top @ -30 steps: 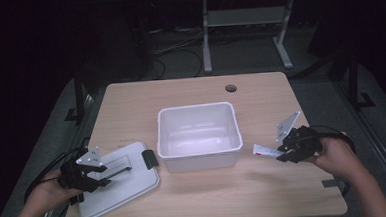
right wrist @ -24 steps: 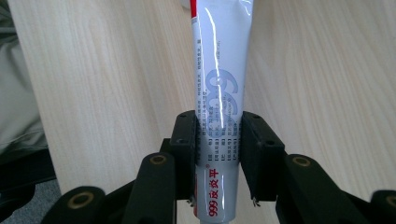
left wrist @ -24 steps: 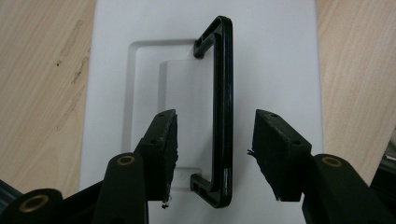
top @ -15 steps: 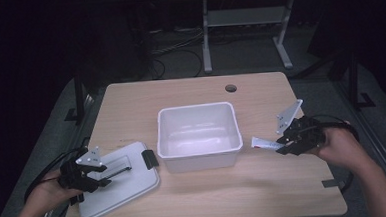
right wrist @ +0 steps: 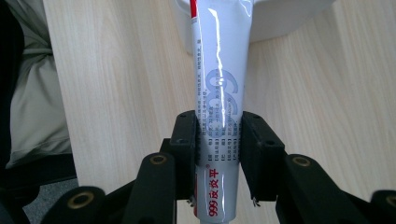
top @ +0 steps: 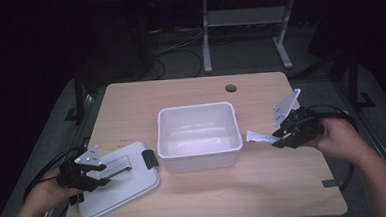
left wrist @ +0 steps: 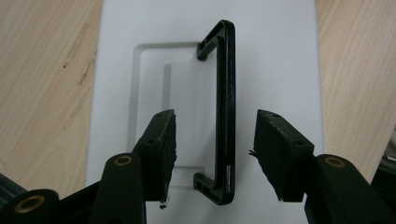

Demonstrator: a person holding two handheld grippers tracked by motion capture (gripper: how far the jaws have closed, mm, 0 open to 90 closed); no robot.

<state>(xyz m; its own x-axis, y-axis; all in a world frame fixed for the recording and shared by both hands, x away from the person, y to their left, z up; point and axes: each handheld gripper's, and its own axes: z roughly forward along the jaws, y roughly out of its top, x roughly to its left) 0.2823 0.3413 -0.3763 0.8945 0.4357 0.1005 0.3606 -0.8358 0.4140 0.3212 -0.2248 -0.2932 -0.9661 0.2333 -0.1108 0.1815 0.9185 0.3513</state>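
Right gripper (top: 278, 136) has lifted w/ the tube (top: 260, 137) since the earlier frames: it was low by the table's right edge, now it's higher and the tube's far end sits just beside the bin's right rim. Left side hasn't shifted; lid and bin lie where they did. Near to far: at the near-left corner of the table (top: 265, 195) the white lid (top: 130, 189) lies flat, one end toward the near edge, its black side clip toward the bin. Left gripper (top: 106, 176) hovers over it, released, jaws either side of the black handle (left wrist: 225, 112) w/o pressing, handle closer to one pad than the other. Mid-table is the white bin (top: 200, 158), open-topped, nothing inside as far as the high view shows. At the right edge the right gripper is clenched on the tube's lower body, held clear of the table, pointing at the bin. Step in hand, as I read it: carry tube to bin, approx. halfway. Next move prob. calls for taking it on over the rim, then letting go so it drops in; left jaws would then need to shut on the handle to bring the lid across. Writing: tube is white w/ a red band near the far end, big pale-blue "999" on the body, red "999" plus Chinese characters near the jaws; small print too fine to read.
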